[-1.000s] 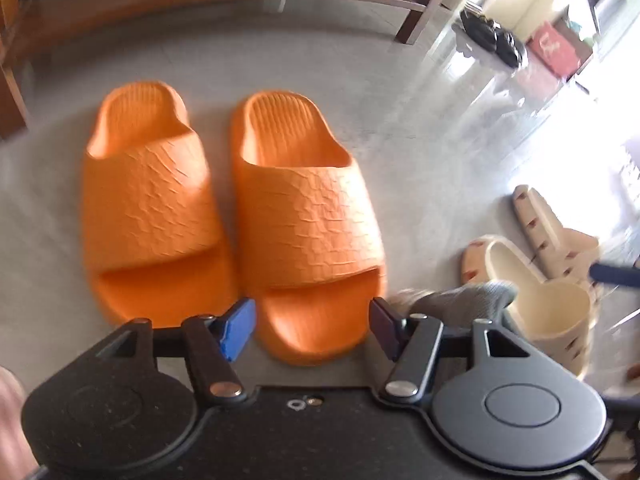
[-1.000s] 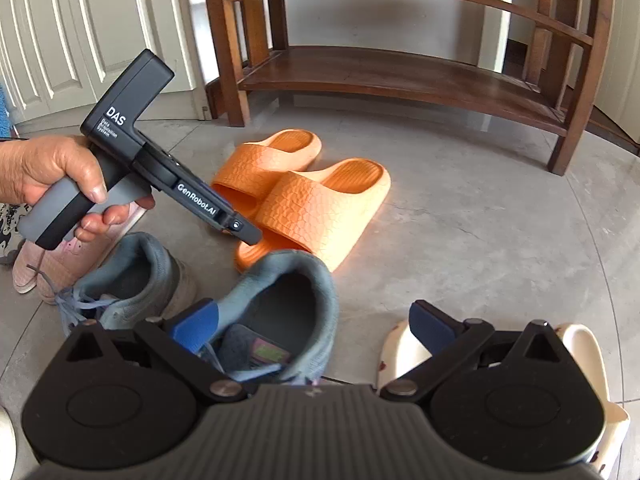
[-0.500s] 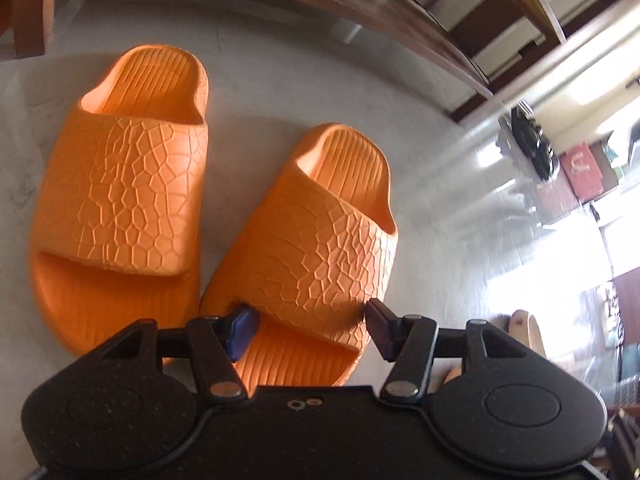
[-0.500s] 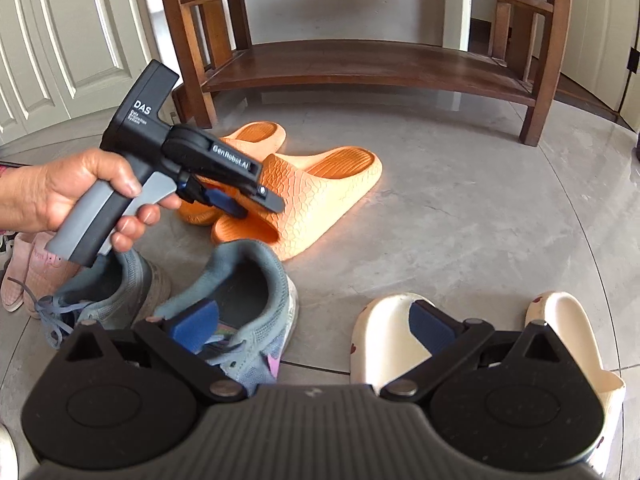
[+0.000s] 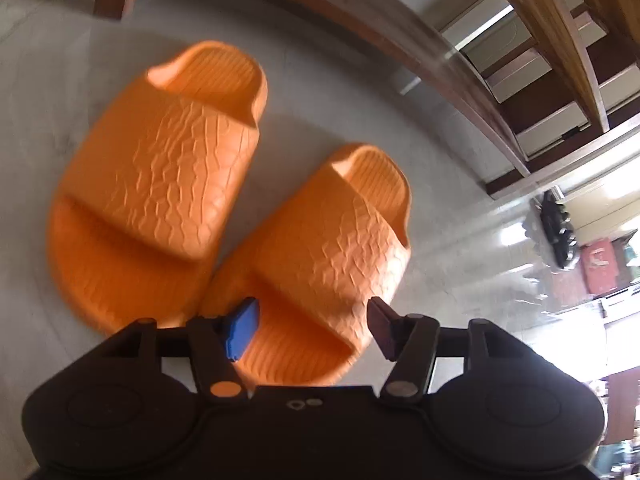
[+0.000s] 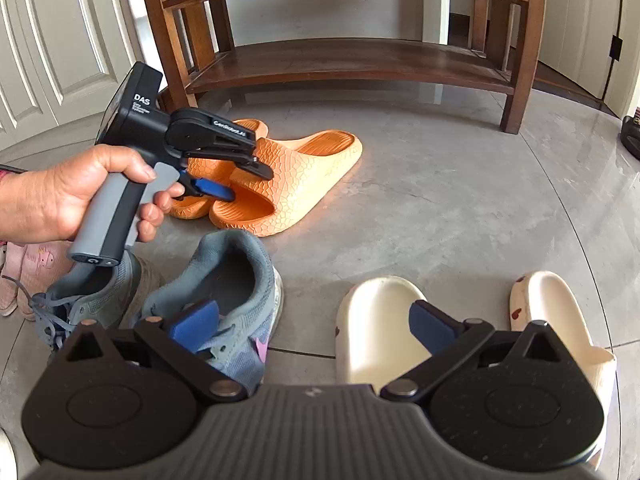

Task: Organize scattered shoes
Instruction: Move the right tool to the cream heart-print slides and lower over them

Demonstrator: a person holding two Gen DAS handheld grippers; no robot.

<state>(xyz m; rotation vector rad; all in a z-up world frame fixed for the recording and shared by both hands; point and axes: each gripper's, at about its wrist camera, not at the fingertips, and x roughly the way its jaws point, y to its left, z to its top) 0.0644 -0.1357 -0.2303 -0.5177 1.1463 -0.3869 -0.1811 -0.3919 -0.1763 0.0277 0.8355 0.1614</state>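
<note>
Two orange slides lie side by side on the grey floor before a wooden shoe rack (image 6: 352, 60). In the left wrist view the right-hand slide (image 5: 320, 264) sits between my open left gripper's fingers (image 5: 312, 324), at its toe end; the other slide (image 5: 160, 184) lies to its left. The right wrist view shows the left gripper (image 6: 244, 184) with one finger over the strap and one inside the toe opening of the nearer slide (image 6: 296, 176). My right gripper (image 6: 316, 324) is open and empty, above the floor between a grey-blue sneaker (image 6: 228, 296) and a cream slide (image 6: 380, 328).
A second grey sneaker (image 6: 92, 300) and pink shoes (image 6: 20, 276) lie at the left. A second cream slide (image 6: 556, 320) lies at the right. White panelled doors (image 6: 52, 52) stand at the left. A dark shoe (image 6: 632, 136) sits at the far right.
My left gripper has moved in over the nearer orange slide's toe, its fingers now straddling the strap. The right gripper has pulled back and turned a little right, showing both cream slides.
</note>
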